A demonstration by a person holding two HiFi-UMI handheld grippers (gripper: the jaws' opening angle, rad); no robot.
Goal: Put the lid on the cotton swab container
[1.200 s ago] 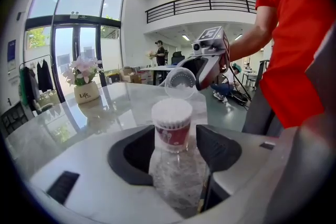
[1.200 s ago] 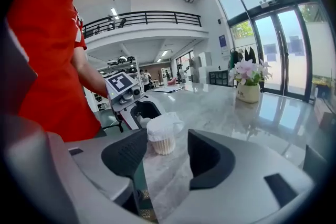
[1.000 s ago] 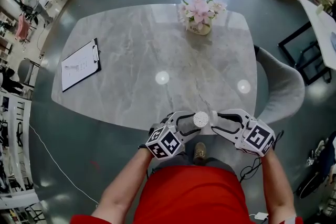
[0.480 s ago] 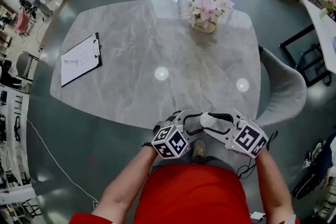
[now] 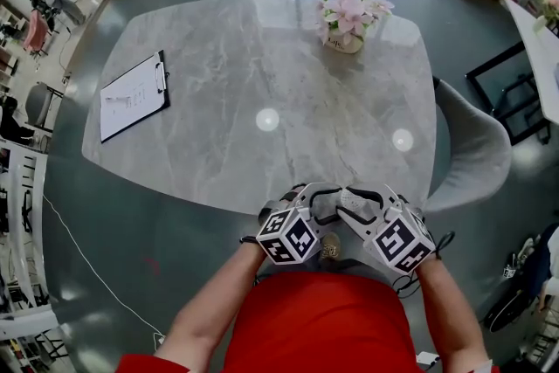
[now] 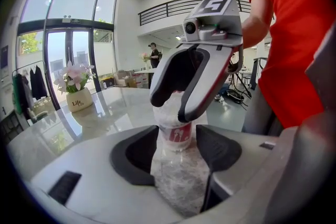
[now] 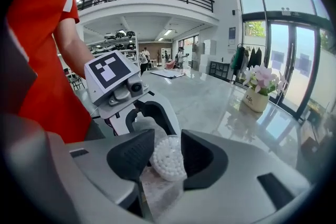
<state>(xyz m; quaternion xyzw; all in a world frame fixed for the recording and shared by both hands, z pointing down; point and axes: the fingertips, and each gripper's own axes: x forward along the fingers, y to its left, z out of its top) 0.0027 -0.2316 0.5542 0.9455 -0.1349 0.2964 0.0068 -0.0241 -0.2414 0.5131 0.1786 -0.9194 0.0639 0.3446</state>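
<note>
The cotton swab container [image 6: 176, 136], a clear tube with a red label, lies between the pads of my left gripper [image 6: 176, 150], which is shut on its body. Its round white end of swab tips [image 7: 168, 157] sits between the jaws of my right gripper [image 7: 169, 159], which are closing and touch it on both sides. I cannot tell a clear lid apart from that end. In the head view the left gripper [image 5: 320, 202] and right gripper [image 5: 348, 202] meet nose to nose just off the table's front edge, hiding the container.
On the grey marble table [image 5: 262, 57] stand a vase of pink flowers [image 5: 349, 17] at the far right and a clipboard [image 5: 133, 96] at the left. A grey chair [image 5: 472, 144] stands by the table's right side.
Both grippers have drawn back toward the person and closed in on each other. The container's white end, earlier showing between them, is now covered by the right jaws.
</note>
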